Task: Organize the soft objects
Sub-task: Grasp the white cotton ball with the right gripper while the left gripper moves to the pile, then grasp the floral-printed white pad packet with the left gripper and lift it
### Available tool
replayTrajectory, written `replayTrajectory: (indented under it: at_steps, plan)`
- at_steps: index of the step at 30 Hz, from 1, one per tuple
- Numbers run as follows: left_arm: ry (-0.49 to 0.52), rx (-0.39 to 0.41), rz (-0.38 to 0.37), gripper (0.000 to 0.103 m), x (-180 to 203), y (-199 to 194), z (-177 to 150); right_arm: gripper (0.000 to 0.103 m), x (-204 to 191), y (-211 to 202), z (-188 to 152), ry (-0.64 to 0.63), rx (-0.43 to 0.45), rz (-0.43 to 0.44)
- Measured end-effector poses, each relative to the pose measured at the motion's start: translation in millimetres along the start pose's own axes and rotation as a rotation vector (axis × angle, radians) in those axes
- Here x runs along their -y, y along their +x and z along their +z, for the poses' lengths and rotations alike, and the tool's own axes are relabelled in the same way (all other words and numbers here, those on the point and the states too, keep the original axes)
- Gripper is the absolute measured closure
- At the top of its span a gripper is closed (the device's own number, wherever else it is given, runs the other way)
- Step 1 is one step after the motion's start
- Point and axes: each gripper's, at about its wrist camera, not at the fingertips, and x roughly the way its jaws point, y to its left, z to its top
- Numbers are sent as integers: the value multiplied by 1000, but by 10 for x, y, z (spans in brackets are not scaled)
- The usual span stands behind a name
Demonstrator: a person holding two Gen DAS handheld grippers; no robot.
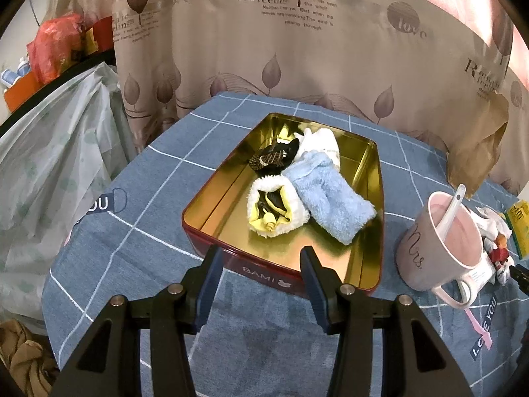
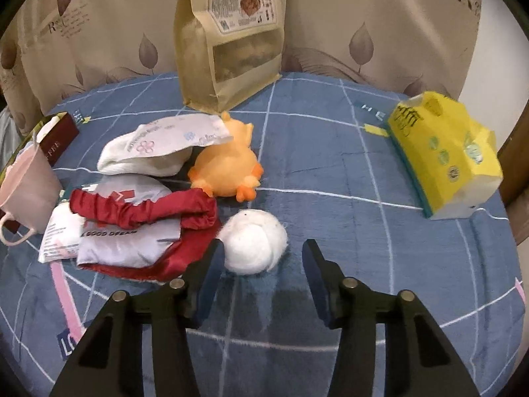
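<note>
while the right gripper (image 2: 261,261) jaws gape, empty: white fluffy ball (image 2: 253,241), light, squashy; grip across middle.

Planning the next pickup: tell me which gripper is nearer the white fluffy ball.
Right. The right gripper has the white fluffy ball just ahead, by its left finger, untouched. The left gripper hovers at the tin's near edge; the ball is not in its view.

Pink mug (image 2: 24,182) cut by left edge, red box (image 2: 58,139) half hidden behind it
</note>
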Motion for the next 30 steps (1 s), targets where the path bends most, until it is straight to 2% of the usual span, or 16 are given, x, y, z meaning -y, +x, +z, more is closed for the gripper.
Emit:
replayTrajectory:
  at_steps: [3,6,8,13,19,23,30]
  plan:
    - [10,-5,3,54,16,14,-10,57,-20,88,4,-2,-2,16]
    - [22,4,2,54,50,-22,-7,63,-34,158,22,-1,6,33]
    - [35,8,-13,54,93,-65,1,71,-56,184,36,-5,12,44]
    - [99,19,-63,54,302,-226,22,76,-107,199,45,-30,29,45]
    - [210,21,-153,54,713,-420,27,78,-40,122,28,-1,56,26]
    - [271,30,-225,45,1073,-514,55,78,80,70,10,25,67,-26]
    - [385,15,-323,45,1751,-580,54,78,317,124,-98,90,60,-46]
